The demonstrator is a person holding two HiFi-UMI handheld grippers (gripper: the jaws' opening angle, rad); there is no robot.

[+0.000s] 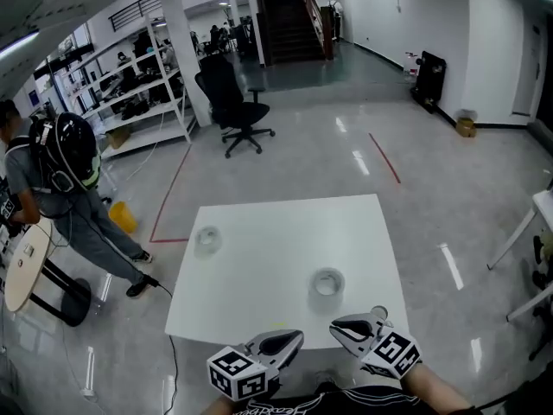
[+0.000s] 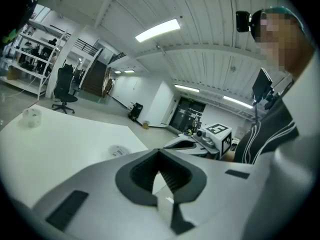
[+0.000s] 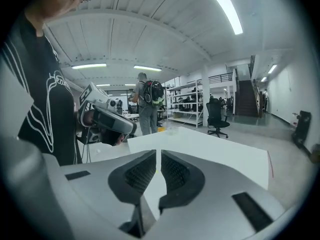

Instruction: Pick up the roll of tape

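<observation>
Two clear rolls of tape lie on the white table (image 1: 276, 232). One roll (image 1: 327, 282) sits near the front right and the other (image 1: 207, 239) by the left edge. Both grippers hover at the table's near edge, short of the nearer roll. My left gripper (image 1: 296, 336) is shut with nothing in it. My right gripper (image 1: 337, 327) is shut and empty too. In the left gripper view the jaws (image 2: 159, 154) meet at their tips, with the nearer roll (image 2: 119, 150) beyond them, the far roll (image 2: 31, 118) at left and the right gripper (image 2: 197, 140) alongside. In the right gripper view the jaws (image 3: 158, 159) are closed over the tabletop.
A black office chair (image 1: 238, 102) stands on the floor beyond the table. A person with a backpack (image 1: 65, 167) walks at the left, beside a round side table (image 1: 26, 262). Shelving (image 1: 130, 76) lines the far left. Another table's corner (image 1: 544, 206) shows at right.
</observation>
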